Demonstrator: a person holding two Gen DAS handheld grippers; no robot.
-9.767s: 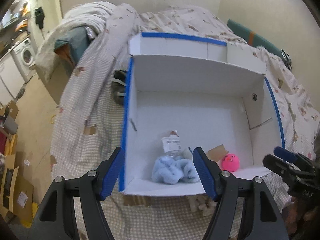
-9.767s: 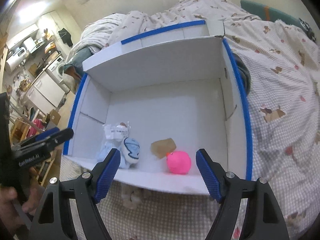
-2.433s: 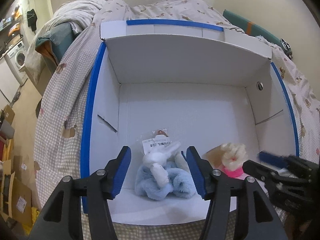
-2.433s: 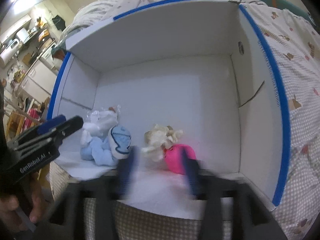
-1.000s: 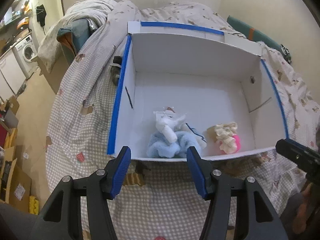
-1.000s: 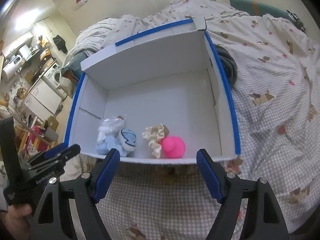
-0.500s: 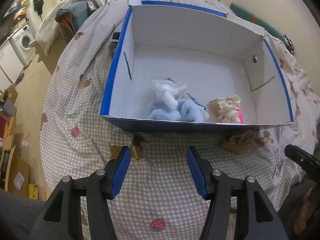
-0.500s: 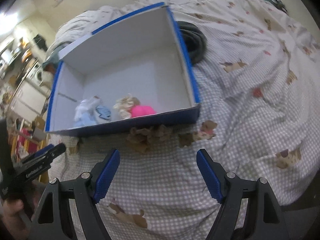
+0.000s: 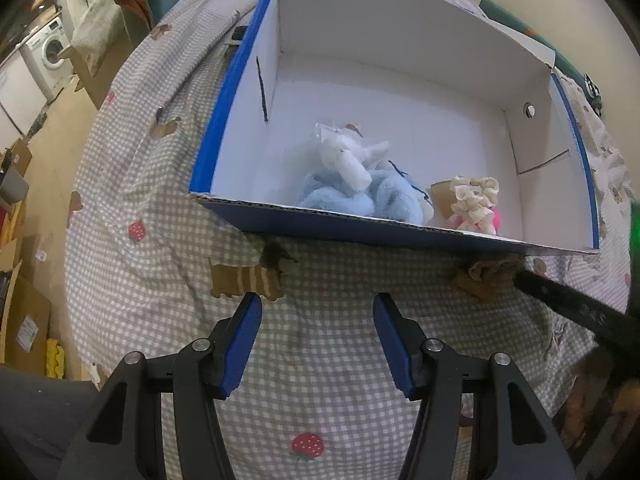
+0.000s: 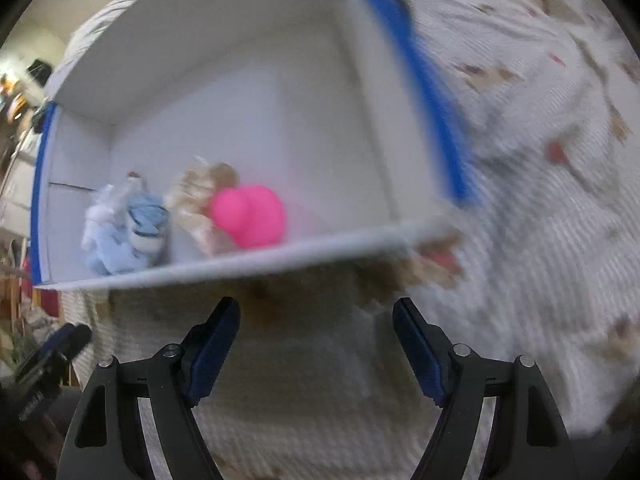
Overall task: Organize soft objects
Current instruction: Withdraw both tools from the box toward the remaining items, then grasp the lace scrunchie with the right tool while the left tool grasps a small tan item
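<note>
The soft objects lie together in the open cardboard box (image 9: 460,64), white inside and blue outside, close to its near wall. A light blue plush toy (image 9: 368,196) sits near the middle of that wall, with a white plush piece (image 9: 348,156) resting on top of it. Just to its right, a cream ruffled scrunchie (image 9: 474,200) lies against a pink ball (image 10: 252,216); from the left wrist view the ball is mostly hidden behind the scrunchie and the box wall. The box rests on a bed covered by a checked bedspread (image 9: 332,344) printed with strawberries and animals.

Your left hand-held gripper (image 9: 318,340) hangs over the bedspread in front of the box, jaws spread, holding nothing. Your right hand-held gripper (image 10: 316,344) is also in front of the box, jaws spread and empty; its view is motion-blurred. A washing machine (image 9: 48,46) stands beyond the bed at far left.
</note>
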